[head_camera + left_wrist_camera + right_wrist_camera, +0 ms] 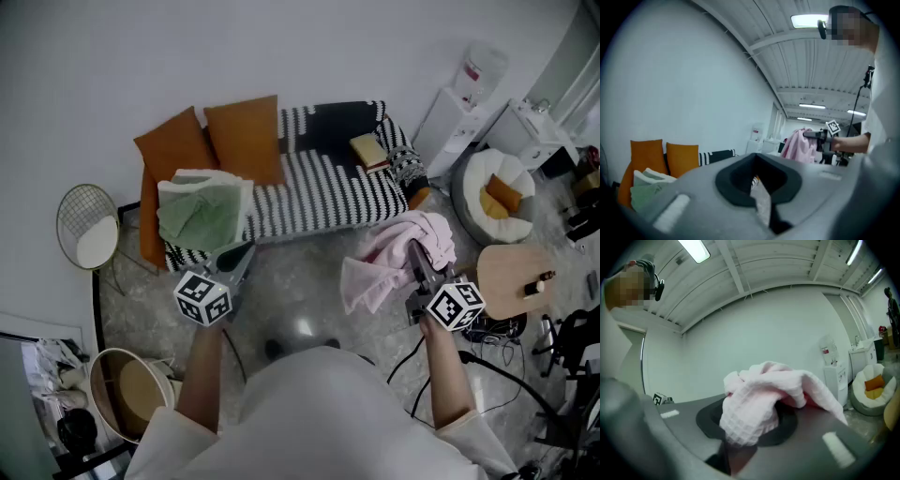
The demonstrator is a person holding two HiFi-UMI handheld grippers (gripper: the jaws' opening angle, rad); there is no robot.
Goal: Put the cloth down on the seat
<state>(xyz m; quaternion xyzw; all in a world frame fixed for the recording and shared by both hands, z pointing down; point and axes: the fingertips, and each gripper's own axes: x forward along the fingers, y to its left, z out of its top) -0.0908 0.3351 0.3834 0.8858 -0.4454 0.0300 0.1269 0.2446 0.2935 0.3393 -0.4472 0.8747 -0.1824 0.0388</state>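
Note:
A pink waffle-weave cloth (389, 261) hangs bunched in the air in front of the sofa's right end, with my right gripper (414, 251) shut on it. In the right gripper view the cloth (764, 399) spills over the jaws and hides them. The striped black-and-white seat (328, 192) lies beyond it. My left gripper (236, 251) hovers near the sofa's left front, open, with nothing in it. From the left gripper view (759, 197) the pink cloth (799, 146) shows at the right, level with the sofa.
A folded green and white cloth (199, 216) lies on the seat's left end below two orange cushions (246, 136). A book (368, 150) rests at the seat's right. A round wooden table (514, 279), a beanbag (497, 192), a wire stool (87, 225) and a basket (127, 394) stand around.

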